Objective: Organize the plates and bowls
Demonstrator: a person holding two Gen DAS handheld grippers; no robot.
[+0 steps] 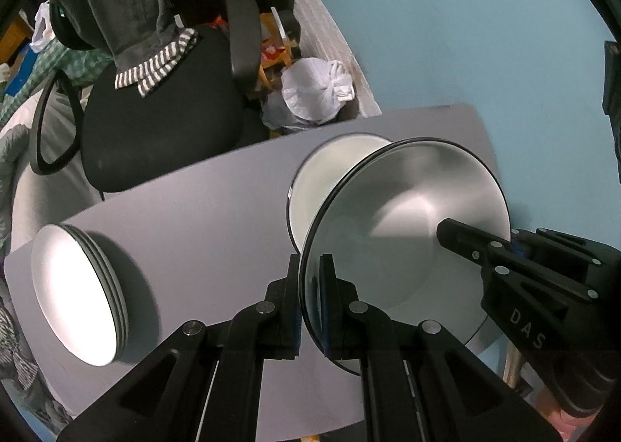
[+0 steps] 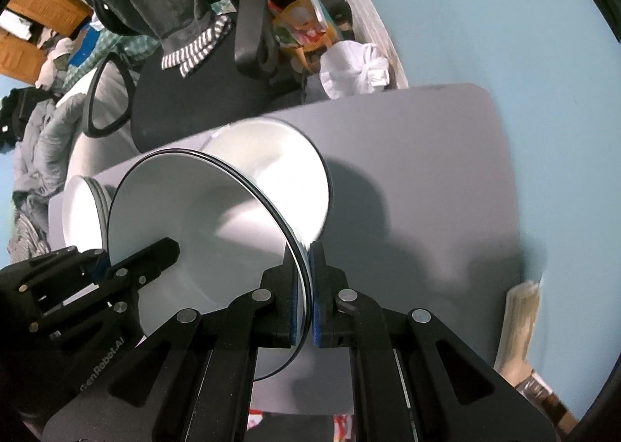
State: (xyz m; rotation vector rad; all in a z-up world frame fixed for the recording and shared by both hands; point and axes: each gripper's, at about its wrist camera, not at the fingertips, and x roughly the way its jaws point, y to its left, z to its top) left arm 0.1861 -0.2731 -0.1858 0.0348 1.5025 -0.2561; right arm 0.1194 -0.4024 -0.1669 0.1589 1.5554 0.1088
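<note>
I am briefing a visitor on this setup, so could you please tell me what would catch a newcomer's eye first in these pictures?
First, the large black-rimmed bowl held above the grey table, its rim clamped on opposite sides by the left gripper and the right gripper. Just behind it stands another white bowl. At the table's far left sits a stack of white plates, with a black office chair beyond.

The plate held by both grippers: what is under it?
Under the held plate a white bowl stands on the grey table. Only the bowl's far part shows; the plate covers the rest.
</note>
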